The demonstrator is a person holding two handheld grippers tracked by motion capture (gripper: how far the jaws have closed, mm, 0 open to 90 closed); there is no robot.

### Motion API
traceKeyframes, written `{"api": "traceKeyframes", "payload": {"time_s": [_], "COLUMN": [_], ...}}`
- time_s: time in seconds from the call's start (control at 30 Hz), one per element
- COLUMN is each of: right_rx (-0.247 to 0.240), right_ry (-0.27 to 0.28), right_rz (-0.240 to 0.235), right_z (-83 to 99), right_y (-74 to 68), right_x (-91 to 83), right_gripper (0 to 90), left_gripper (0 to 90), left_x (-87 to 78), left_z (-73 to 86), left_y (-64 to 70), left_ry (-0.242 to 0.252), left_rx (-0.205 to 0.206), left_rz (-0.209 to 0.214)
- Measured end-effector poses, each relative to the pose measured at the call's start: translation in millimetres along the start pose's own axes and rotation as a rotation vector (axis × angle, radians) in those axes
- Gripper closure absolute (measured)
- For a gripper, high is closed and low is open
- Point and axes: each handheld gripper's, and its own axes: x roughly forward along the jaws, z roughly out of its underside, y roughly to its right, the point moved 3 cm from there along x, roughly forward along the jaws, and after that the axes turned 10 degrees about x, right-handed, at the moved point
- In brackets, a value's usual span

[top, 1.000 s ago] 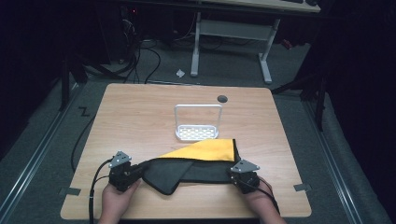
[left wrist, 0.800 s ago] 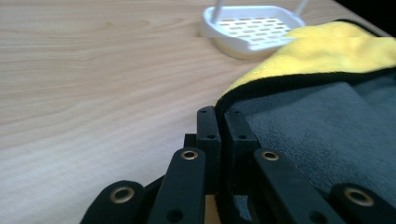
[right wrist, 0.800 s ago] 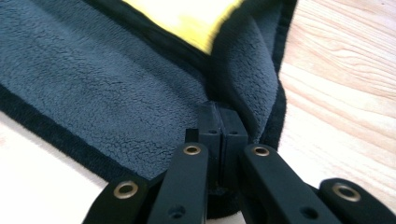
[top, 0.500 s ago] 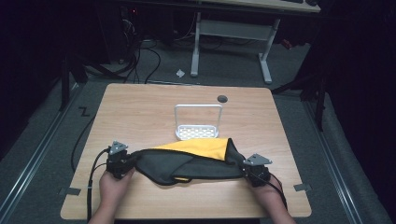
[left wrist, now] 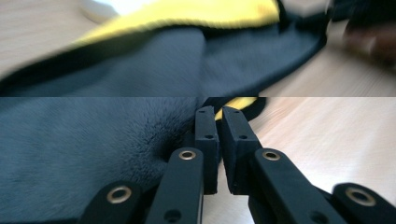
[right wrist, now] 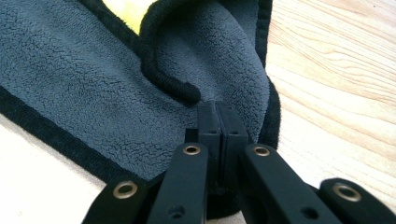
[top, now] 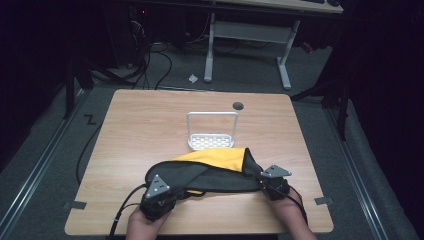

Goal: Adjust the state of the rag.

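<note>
A grey fleece cloth with black edging and a yellow underside lies bunched across the front of the wooden table. My left gripper holds its left end; in the left gripper view the jaws stand almost together, and the cloth puckers toward them. My right gripper is at the cloth's right end. In the right gripper view its jaws are pressed tight on a fold of the cloth. A hand holds each gripper at the table's front edge.
A small white rack with a perforated base and a wire hoop stands just behind the cloth at mid table. A dark round grommet sits near the far edge. Beyond the table are desk legs and cables on the floor.
The cloth was stretched wide between the grippers half a second ago. My left gripper has moved right and toward the person, so the cloth now sags and bunches. The right gripper has barely shifted.
</note>
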Motion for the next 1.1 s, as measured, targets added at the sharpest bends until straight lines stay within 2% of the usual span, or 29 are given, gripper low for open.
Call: {"api": "traceKeyframes", "payload": {"time_s": [0.07,0.17,0.3,0.33,0.37,0.4,0.5,0.6,0.63,0.7,0.77,0.8,0.83,0.87,0.9,0.93,0.97,1.03,1.07,1.1], "right_rx": [-0.001,-0.001,0.003,0.003,0.003,0.003,0.006,0.018,0.020,0.019,0.017,0.017,0.017,0.017,0.030,0.030,0.031,0.042,0.051,0.051], "right_ry": [0.000,0.000,0.000,0.000,-0.001,-0.001,-0.001,-0.001,-0.002,-0.002,-0.001,-0.001,-0.003,-0.003,0.003,0.003,0.044,0.068,0.066,0.066], "right_rz": [-0.001,-0.003,-0.006,-0.006,-0.003,-0.003,0.008,0.006,0.008,0.010,0.013,0.014,0.013,0.013,0.002,0.002,-0.017,-0.008,-0.008,-0.008], "right_z": [-0.1,0.1,0.5,0.5,0.7,0.7,1.8,2.0,1.8,1.8,1.9,1.9,1.6,1.6,0.8,0.8,-2.4,-7.1,-8.8,-8.8], "right_y": [0.1,0.5,1.3,1.3,1.4,1.4,3.8,6.2,6.5,6.5,6.3,6.1,6.2,6.2,5.9,5.9,4.1,5.2,6.3,6.3], "right_x": [0.0,-0.1,-0.4,-0.4,-0.7,-0.7,-1.9,-2.1,-2.1,-2.0,-2.0,-2.0,-2.2,-2.2,-3.3,-3.3,-6.1,-6.5,-4.9,-4.9], "right_gripper": [90.0,90.0,90.0,90.0,90.0,90.0,90.0,90.0,90.0,90.0,89.8,89.7,88.5,88.5,86.8,86.8,86.9,87.7,87.9,87.9], "left_gripper": [87.8,89.9,89.9,89.9,90.0,90.0,89.9,90.0,90.0,89.9,88.7,88.1,87.5,86.7,85.8,85.8,84.6,84.4,84.5,84.8], "left_x": [12.4,17.7,10.6,8.8,3.7,3.7,-4.1,-11.1,-15.4,-20.2,-24.2,-24.4,-22.5,-22.5,-18.9,-14.2,-3.5,1.3,7.1,7.1], "left_z": [3.2,9.4,16.5,18.0,20.8,20.8,24.4,29.4,31.9,32.7,29.1,25.2,20.8,20.8,16.5,13.2,10.3,10.5,12.9,12.9], "left_y": [-1.7,-6.7,-20.1,-23.3,-28.9,-28.9,-40.9,-62.0,-74.9,-81.6,-78.2,-71.7,-63.0,-63.0,-53.0,-43.1,-27.4,-22.4,-17.1,-17.1], "left_ry": [-0.053,-0.097,-0.089,-0.089,-0.099,-0.099,-0.121,-0.124,-0.131,-0.133,-0.093,-0.075,-0.064,-0.064,-0.056,-0.060,-0.084,-0.097,-0.123,-0.123], "left_rx": [-0.004,-0.003,-0.067,-0.071,-0.063,-0.063,-0.048,-0.083,-0.100,-0.124,-0.159,-0.154,-0.133,-0.133,-0.112,-0.084,-0.037,-0.026,-0.004,-0.004], "left_rz": [-0.011,-0.025,0.008,0.007,-0.012,-0.012,-0.068,-0.128,-0.183,-0.214,-0.193,-0.168,-0.141,-0.141,-0.109,-0.075,-0.031,-0.014,0.000,0.000]}}
